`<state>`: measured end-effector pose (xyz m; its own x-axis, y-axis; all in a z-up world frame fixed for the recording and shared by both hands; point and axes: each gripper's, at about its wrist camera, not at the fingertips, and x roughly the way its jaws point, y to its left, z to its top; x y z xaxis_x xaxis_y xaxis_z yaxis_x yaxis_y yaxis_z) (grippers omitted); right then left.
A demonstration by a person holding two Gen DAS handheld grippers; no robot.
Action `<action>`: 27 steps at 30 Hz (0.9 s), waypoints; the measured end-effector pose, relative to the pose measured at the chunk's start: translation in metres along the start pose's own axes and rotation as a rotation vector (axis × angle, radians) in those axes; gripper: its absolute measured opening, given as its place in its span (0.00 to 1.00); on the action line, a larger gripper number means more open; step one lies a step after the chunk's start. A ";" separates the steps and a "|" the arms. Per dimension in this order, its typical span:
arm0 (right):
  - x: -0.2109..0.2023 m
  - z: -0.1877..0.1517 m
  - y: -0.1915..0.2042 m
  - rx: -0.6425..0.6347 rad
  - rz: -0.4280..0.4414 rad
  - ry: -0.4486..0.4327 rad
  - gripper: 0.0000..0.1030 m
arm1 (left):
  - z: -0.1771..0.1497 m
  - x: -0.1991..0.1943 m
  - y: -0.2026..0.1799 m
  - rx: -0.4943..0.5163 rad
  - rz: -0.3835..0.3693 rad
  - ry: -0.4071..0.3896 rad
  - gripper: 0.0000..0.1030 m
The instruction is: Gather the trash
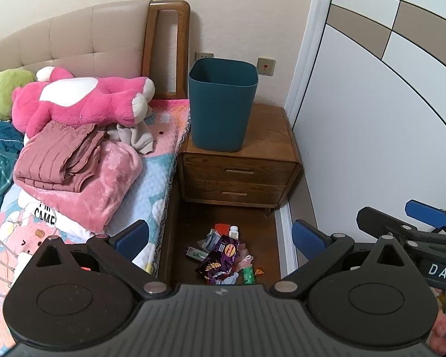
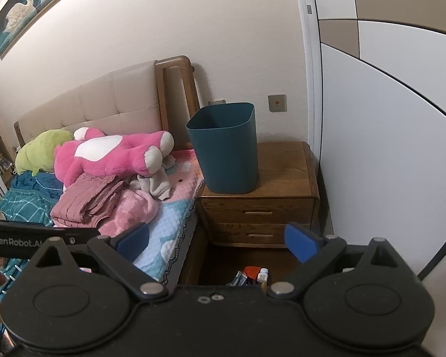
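Note:
A pile of trash (image 1: 226,253) lies on the wooden floor between the bed and the nightstand: a purple snack bag (image 1: 220,257), a small white bottle (image 1: 233,232), green and red wrappers. A dark teal bin (image 1: 222,105) stands upright on the nightstand (image 1: 270,139). My left gripper (image 1: 220,238) is open and empty, held above the pile. My right gripper (image 2: 217,241) is open and empty, higher up; only the pile's far edge (image 2: 252,275) shows below it. The bin (image 2: 226,148) also shows in the right wrist view. The right gripper (image 1: 425,214) appears at the left view's right edge.
The bed (image 1: 151,178) on the left holds a pink plush toy (image 1: 80,98), folded pink clothes (image 1: 65,154) and a blanket. A white wardrobe door (image 1: 371,119) closes the right side. The nightstand has two shut drawers (image 1: 238,181).

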<state>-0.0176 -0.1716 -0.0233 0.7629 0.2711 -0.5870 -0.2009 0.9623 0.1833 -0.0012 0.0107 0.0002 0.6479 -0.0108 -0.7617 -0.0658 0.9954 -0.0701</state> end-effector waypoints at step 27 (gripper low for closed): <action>0.000 0.001 -0.007 0.010 0.001 0.001 0.94 | -0.001 -0.008 -0.005 0.017 -0.003 -0.035 1.00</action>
<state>-0.0156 -0.1786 -0.0238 0.7618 0.2720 -0.5879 -0.1953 0.9618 0.1920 -0.0070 0.0053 0.0064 0.6740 -0.0111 -0.7387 -0.0508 0.9968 -0.0613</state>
